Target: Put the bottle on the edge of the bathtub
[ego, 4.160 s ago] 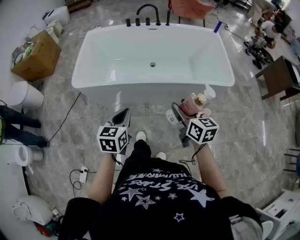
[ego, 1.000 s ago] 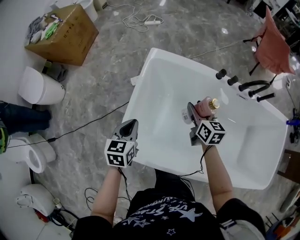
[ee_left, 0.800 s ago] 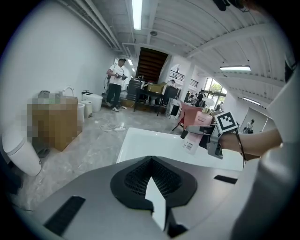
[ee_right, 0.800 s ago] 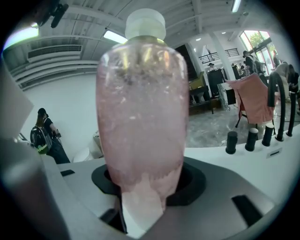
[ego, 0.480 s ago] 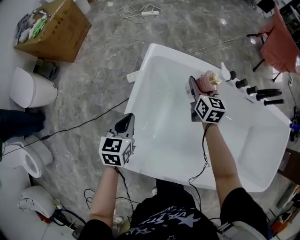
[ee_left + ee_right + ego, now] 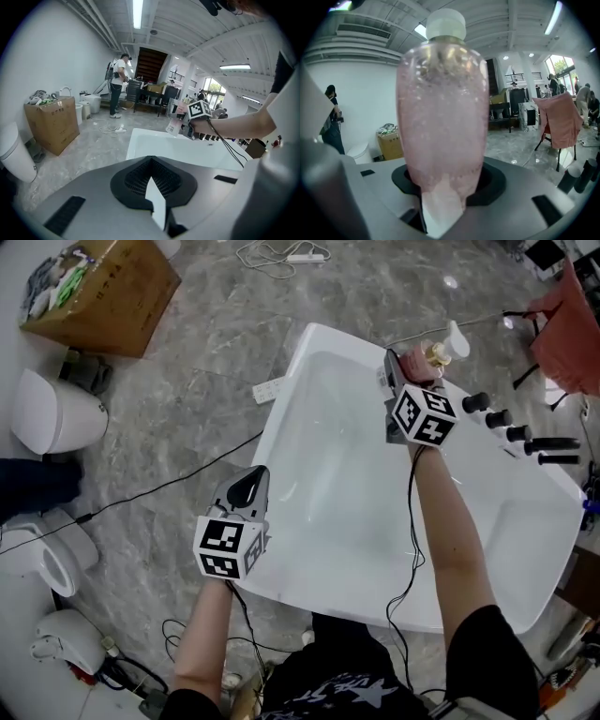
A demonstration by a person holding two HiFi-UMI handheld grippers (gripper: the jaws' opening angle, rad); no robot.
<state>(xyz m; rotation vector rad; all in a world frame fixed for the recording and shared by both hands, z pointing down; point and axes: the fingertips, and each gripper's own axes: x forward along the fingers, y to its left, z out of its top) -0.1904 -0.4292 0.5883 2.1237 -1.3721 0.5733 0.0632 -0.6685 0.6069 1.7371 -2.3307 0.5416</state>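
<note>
My right gripper [image 6: 394, 373] clamps the bottle [image 6: 418, 359] upright just over the far tub rim [image 6: 349, 337] by the taps [image 6: 487, 409], ledge seemingly straight below, while my left gripper [image 6: 246, 491], closed and empty, sits well apart.

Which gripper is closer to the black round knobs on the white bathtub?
Right. The right gripper, holding the clear pink bottle, hangs just beside the black round knobs on the white bathtub's rim; the left gripper is across the tub, by a different rim.
</note>
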